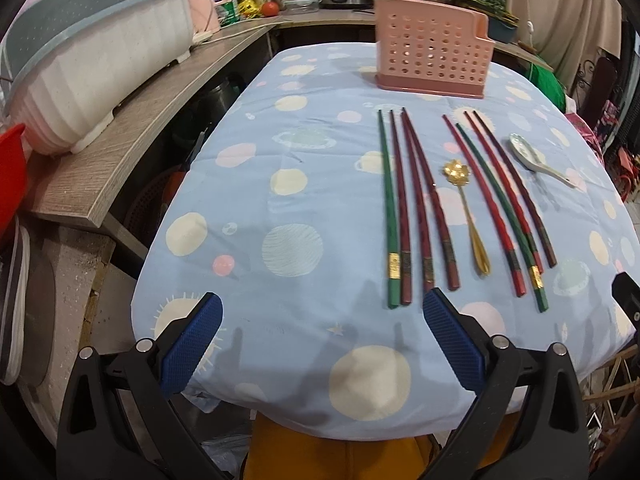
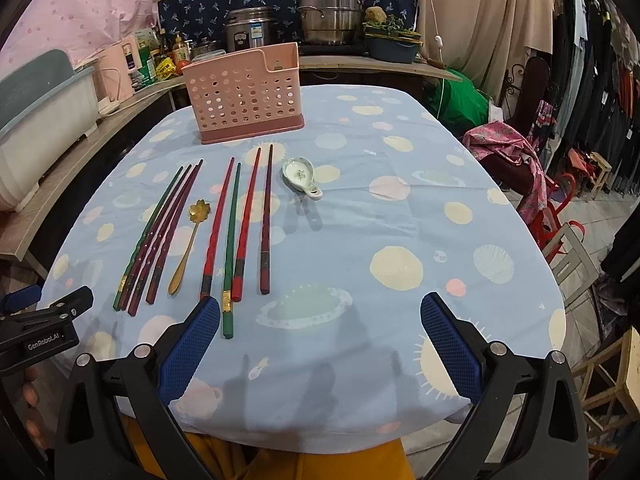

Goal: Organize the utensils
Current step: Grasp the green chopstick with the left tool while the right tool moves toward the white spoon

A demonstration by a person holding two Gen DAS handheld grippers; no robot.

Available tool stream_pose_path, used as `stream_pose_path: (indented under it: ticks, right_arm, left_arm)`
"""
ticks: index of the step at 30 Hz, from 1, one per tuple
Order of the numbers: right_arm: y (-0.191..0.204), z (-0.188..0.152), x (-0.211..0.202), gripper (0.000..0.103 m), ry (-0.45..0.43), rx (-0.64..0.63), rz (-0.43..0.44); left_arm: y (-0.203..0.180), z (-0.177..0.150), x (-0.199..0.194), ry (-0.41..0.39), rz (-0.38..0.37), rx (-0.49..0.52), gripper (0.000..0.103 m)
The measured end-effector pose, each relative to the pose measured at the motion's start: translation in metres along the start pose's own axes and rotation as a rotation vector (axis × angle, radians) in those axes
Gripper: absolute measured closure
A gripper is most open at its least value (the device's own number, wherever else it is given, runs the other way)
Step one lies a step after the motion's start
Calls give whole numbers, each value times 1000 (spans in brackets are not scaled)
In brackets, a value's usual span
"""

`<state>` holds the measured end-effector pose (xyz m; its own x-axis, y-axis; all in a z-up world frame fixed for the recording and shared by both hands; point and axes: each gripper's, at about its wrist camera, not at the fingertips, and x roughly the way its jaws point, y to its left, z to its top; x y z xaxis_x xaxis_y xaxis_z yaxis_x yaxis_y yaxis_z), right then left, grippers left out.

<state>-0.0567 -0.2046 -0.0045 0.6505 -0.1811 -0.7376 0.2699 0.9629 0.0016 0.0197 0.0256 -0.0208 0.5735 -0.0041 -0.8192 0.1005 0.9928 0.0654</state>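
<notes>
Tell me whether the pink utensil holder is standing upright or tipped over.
Upright. The pink utensil holder stands on its darker base on the tablecloth, open top upward, behind the chopsticks. Its inside mostly cannot be seen.

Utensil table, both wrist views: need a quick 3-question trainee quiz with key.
1. True or false: the pink holder already has chopsticks in it.
2. Multiple choice: what lies between the two chopstick groups? A) ceramic spoon B) gold spoon C) fork
3. Fill in: the left gripper and right gripper are both ___ and hold nothing.

Key
1. False. All eight chopsticks, the left group and the right group, lie on the tablecloth; no utensil shows in the holder.
2. B. The gold spoon lies between them; the ceramic spoon lies right of the right group.
3. Open.
</notes>
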Motion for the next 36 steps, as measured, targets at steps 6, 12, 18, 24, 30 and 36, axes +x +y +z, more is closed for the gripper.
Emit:
stream_pose_path:
  ticks: [6, 12, 18, 24, 30, 36]
  right_arm:
    - [-6, 3, 7, 7, 17, 2, 7]
    - [-8, 7, 15, 7, 35, 9, 7]
    - [-7, 12, 22, 7, 44, 7, 5]
    - [-6, 15, 26, 7, 53, 5, 4]
    - [-3, 17, 29, 7, 59, -2, 6]
    - [-4, 25, 31, 7, 47, -10, 13]
  left_arm:
    - [3, 5, 16, 25, -9, -6, 8]
    - [-2, 11, 30, 38, 2, 15, 9]
    - [-3, 17, 43, 56, 12, 24, 9]
    - [-3, 18, 50, 65, 2, 20, 8]
    - [-5, 18, 57, 84, -3, 25, 10]
    - [-2, 21, 57, 85, -50, 6, 29]
